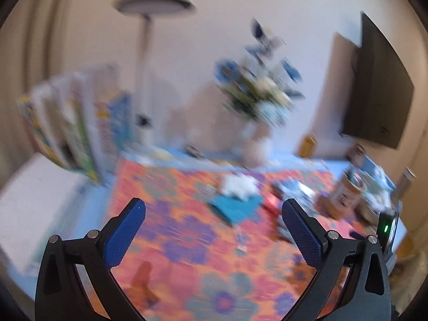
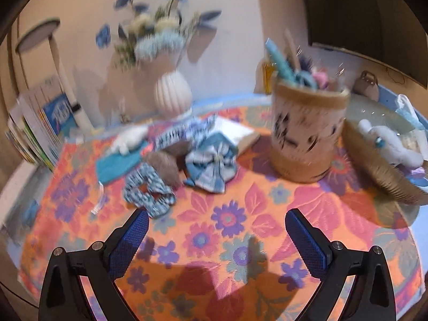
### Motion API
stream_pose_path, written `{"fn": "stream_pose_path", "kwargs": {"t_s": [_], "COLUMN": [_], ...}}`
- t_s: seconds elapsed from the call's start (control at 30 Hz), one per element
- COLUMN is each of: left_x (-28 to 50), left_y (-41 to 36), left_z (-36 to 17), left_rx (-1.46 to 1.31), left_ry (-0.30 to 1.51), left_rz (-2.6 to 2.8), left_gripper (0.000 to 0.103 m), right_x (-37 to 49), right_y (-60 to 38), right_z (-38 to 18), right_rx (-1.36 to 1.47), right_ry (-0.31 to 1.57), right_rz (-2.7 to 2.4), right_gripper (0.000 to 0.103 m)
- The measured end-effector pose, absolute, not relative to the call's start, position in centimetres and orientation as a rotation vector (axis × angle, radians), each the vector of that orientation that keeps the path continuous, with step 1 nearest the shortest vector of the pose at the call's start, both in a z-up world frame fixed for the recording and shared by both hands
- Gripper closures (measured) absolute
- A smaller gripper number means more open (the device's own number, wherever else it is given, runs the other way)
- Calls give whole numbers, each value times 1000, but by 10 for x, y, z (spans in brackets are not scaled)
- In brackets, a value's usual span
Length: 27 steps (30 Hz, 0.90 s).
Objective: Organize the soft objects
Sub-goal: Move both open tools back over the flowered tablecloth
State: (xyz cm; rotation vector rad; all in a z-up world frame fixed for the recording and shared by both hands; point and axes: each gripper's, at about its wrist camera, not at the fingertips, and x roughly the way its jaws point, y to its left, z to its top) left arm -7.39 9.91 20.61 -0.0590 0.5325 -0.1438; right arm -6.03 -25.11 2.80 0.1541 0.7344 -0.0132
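Observation:
In the right wrist view a blue patterned scrunchie [image 2: 148, 191], a brown fluffy piece [image 2: 163, 167], a blue-white fabric bow [image 2: 210, 165], a teal cloth [image 2: 117, 164] and a white plush [image 2: 131, 137] lie on the floral cloth [image 2: 230, 230]. A woven basket [image 2: 379, 176] at the right holds a white plush toy [image 2: 388, 144]. My right gripper [image 2: 216, 230] is open and empty, in front of the scrunchie. In the blurred left wrist view the teal cloth [image 1: 235, 206] and white plush [image 1: 239, 184] show ahead. My left gripper [image 1: 212, 214] is open and empty above the cloth.
A tall cup [image 2: 305, 131] full of pens and scissors stands beside the basket. A white vase [image 2: 172, 93] with blue flowers stands at the back. Books [image 2: 40, 128] lean at the left. A floor lamp [image 1: 145, 67] and a dark screen [image 1: 379, 85] are behind.

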Motion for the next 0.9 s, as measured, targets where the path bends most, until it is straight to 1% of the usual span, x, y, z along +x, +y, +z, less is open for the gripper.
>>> {"fn": "stream_pose_path", "kwargs": {"t_s": [0.1,0.17,0.27,0.4,0.47,0.57,0.63,0.7,0.83,0.9], "left_x": [-86,-82,-63,-21,-8,4,8,11,2,4], "left_y": [136,146,139,89,67,42,30,26,32,34], "left_z": [233,233,203,117,83,51,35,30,35,33], "left_rx": [-134,-189,-236,-179,-160,-127,-84,-55,-88,-103], "left_ry": [469,464,506,644,688,714,709,742,693,701], "left_rz": [-96,-98,-119,-129,-155,-167,-158,-129,-152,-173], "left_gripper": [1,1,1,1,1,1,1,1,1,1], "right_x": [-52,-52,-55,-48,-44,-43,-43,-42,-42,-41], "right_y": [-243,-236,-231,-228,-229,-232,-236,-240,-247,-247], "right_z": [11,12,12,4,1,-2,-4,-6,-8,-8], "right_rx": [132,79,50,22,22,42,68,98,146,141], "right_ry": [796,787,773,823,845,869,873,882,894,899], "right_rz": [-18,-19,3,28,23,36,45,54,37,15], "right_gripper": [1,1,1,1,1,1,1,1,1,1]}}
